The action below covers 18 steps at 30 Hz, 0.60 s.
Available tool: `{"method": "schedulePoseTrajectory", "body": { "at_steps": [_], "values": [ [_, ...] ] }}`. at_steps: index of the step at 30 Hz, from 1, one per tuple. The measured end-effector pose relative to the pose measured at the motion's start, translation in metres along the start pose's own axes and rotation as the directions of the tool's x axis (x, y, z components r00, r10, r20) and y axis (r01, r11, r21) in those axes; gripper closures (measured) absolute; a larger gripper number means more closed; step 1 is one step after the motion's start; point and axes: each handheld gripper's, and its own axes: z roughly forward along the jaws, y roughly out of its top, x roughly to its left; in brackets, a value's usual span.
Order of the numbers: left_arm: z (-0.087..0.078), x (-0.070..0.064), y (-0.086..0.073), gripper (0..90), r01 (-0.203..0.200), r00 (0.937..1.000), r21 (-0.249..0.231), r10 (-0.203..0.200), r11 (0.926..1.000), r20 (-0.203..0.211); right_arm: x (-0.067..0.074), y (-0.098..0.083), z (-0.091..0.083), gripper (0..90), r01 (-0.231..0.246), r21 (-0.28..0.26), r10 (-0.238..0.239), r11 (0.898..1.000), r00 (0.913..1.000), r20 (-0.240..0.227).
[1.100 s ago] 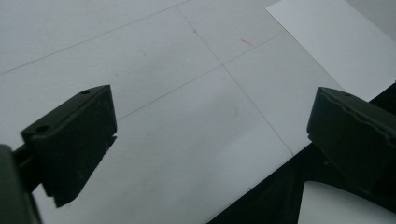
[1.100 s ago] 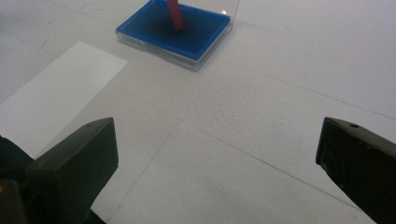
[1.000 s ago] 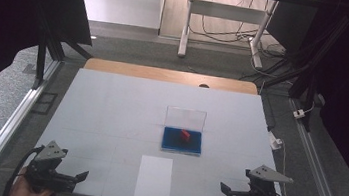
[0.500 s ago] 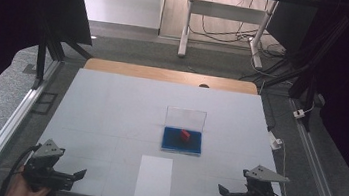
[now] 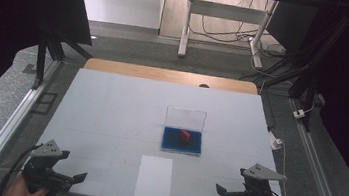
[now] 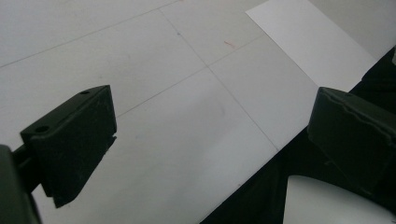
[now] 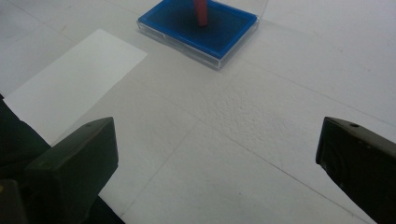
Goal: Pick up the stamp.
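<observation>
A blue tray-like case (image 5: 182,141) with a clear upright lid lies near the table's middle, and a small red piece (image 5: 185,134) stands in it. In the right gripper view the same blue case (image 7: 198,27) with the red piece (image 7: 201,11) sits far ahead. A white paper sheet (image 5: 154,179) lies at the front edge between my hands. My left gripper (image 5: 77,177) hovers open at the front left corner, nothing between its jaws. My right gripper (image 5: 221,190) is open at the front right, also holding nothing.
The white table (image 5: 121,106) has a wooden strip (image 5: 170,75) along its far edge. A white plug and cable (image 5: 275,140) lie off the right side. Metal rails (image 5: 13,123) run along both sides.
Both grippers have drifted slightly lower toward the front edge of the table. The case and paper have not moved.
</observation>
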Motion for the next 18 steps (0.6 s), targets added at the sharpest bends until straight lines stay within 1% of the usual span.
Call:
{"method": "schedulePoseTrajectory", "body": {
  "at_steps": [3,8,9,10,11,12,16,18],
  "values": [
    [0.000,0.000,0.000,1.7,-0.004,1.0000,0.001,0.004,1.0000,-0.002,0.002,0.003,0.001,0.0,0.009,-0.002,-0.009,1.000,0.9999,-0.011],
    [-0.001,0.000,-0.001,1.7,0.006,1.0000,-0.010,-0.006,0.9999,-0.004,0.005,0.008,0.004,0.0,0.018,-0.003,-0.018,1.000,0.9995,-0.027],
    [-0.001,0.000,-0.001,1.7,0.007,1.0000,-0.012,-0.007,0.9999,-0.005,0.007,0.010,0.007,0.0,0.028,-0.007,-0.029,1.000,0.9988,-0.039],
    [-0.001,0.000,-0.001,1.7,0.009,0.9999,-0.015,-0.009,0.9998,-0.004,0.007,0.010,0.007,0.0,0.028,-0.007,-0.029,1.000,0.9988,-0.039],
    [-0.001,0.000,-0.001,1.6,0.012,0.9999,-0.020,-0.012,0.9997,-0.003,0.007,0.011,0.008,0.0,0.040,-0.007,-0.040,0.999,0.9981,-0.047],
    [-0.002,0.001,-0.001,1.4,0.012,0.9999,-0.020,-0.012,0.9997,-0.004,0.008,0.012,0.011,0.0,0.052,-0.015,-0.053,0.999,0.9964,-0.066],
    [-0.003,0.002,-0.002,1.3,0.022,0.9997,-0.034,-0.022,0.9992,0.006,0.009,0.015,0.015,0.0,0.057,-0.015,-0.058,0.998,0.9955,-0.075],
    [-0.003,0.002,-0.002,1.3,0.020,0.9998,-0.036,-0.019,0.9992,0.005,0.009,0.017,0.018,0.0,0.059,-0.016,-0.060,0.998,0.9951,-0.079]
  ]
}}
